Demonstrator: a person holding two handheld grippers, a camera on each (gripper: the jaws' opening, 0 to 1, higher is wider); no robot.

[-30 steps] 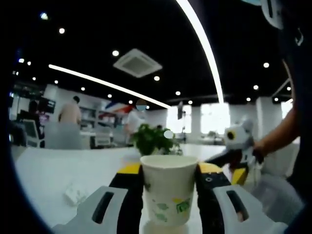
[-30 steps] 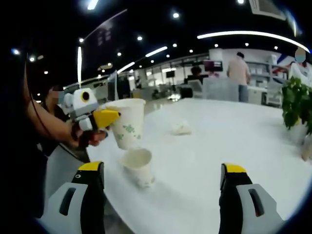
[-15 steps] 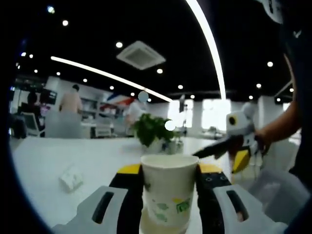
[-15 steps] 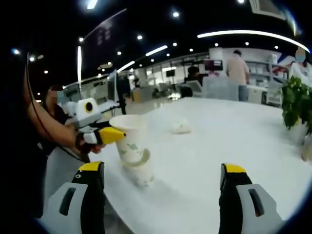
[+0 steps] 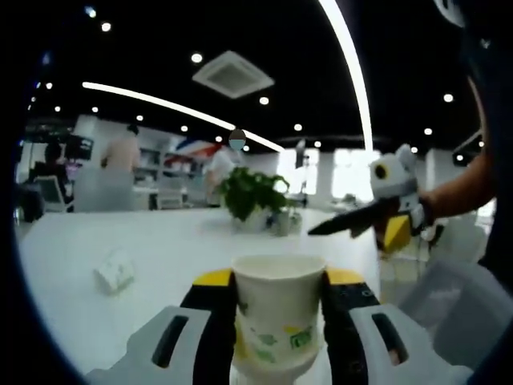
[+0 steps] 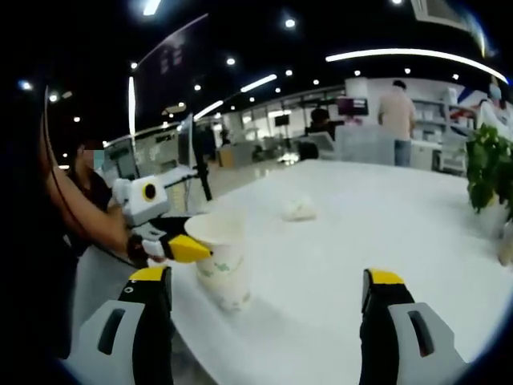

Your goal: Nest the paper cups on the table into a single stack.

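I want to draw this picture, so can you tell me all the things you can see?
Paper cups: two, white with green print, nested at the table's near edge, the upper one between the left gripper's jaws.
Table: one, white, under everything.
Crumpled paper: one, white, lying farther back on the table.
Potted plant: one, green, at the table's far side.
People in background: a few, standing by desks.
Left gripper: yellow-tipped, shut on the upper cup.
Right gripper: yellow-tipped, open, short of the cups.
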